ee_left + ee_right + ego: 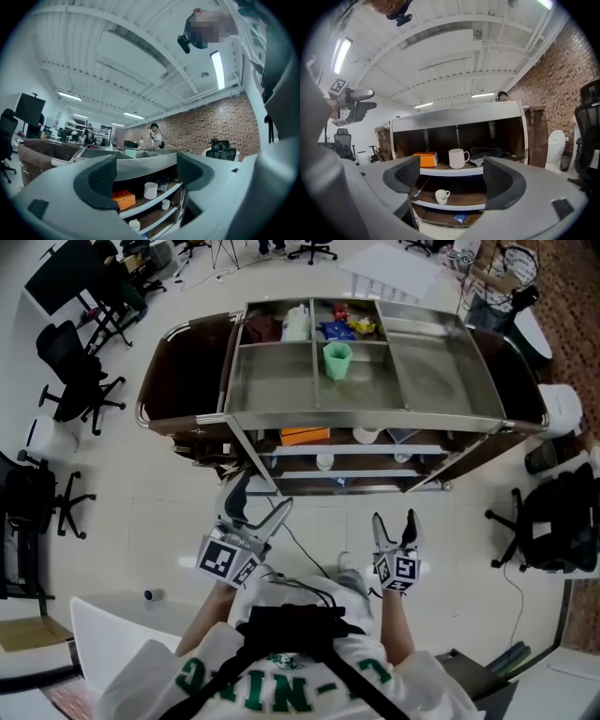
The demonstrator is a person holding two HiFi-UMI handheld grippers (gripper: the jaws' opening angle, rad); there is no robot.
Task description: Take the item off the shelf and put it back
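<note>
Two grippers: left gripper [146, 171] and right gripper [453, 174], jaws apart, empty.
Item: white mug [458, 158] on the upper shelf [436, 171], 12 o'clock from the right gripper; orange box [424, 159] at its 9 o'clock.
Risk: a jaw may clip the handle or box, likely tipping the mug.

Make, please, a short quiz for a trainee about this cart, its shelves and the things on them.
1. True or false: the white mug and the orange box stand on the same shelf.
2. The cup on the cart top is: A green, B red, C black.
3. Fill in: the small cup stands one level ___ the white mug.
Key: 1 true; 2 A; 3 below.
</note>
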